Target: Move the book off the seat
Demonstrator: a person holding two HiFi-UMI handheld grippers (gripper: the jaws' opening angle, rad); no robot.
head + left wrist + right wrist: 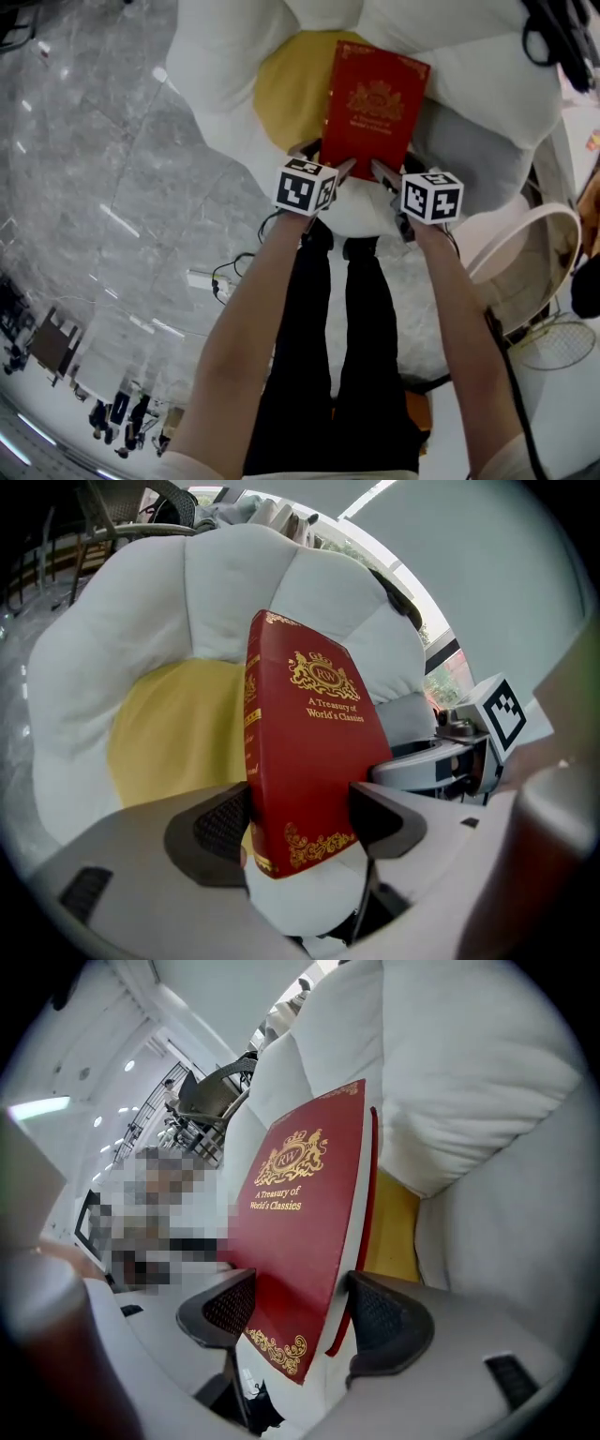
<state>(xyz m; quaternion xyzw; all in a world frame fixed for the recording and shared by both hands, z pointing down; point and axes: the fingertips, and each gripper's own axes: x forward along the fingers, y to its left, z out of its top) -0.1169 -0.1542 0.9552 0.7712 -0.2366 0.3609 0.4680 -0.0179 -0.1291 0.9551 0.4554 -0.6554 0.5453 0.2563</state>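
Head view findings: the left gripper (343, 170) has its jaws closed on the near left corner of the book (375, 103), and the right gripper (379, 172) is clamped on the near right corner. The book is tilted above the yellow seat cushion (286, 94), apparently lifted but not yet carried clear of it. The cushion is soft and rounded. The book is a rigid hardback with a glossy red cover and gilt embossing. The white chair padding (469, 84) is puffy.

Outstretched — left hand-held gripper (330, 161) and right hand-held gripper (386, 173) both clamp the book (373, 103).

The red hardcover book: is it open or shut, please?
Shut: the red hardcover book shows its front cover flat over the pages.
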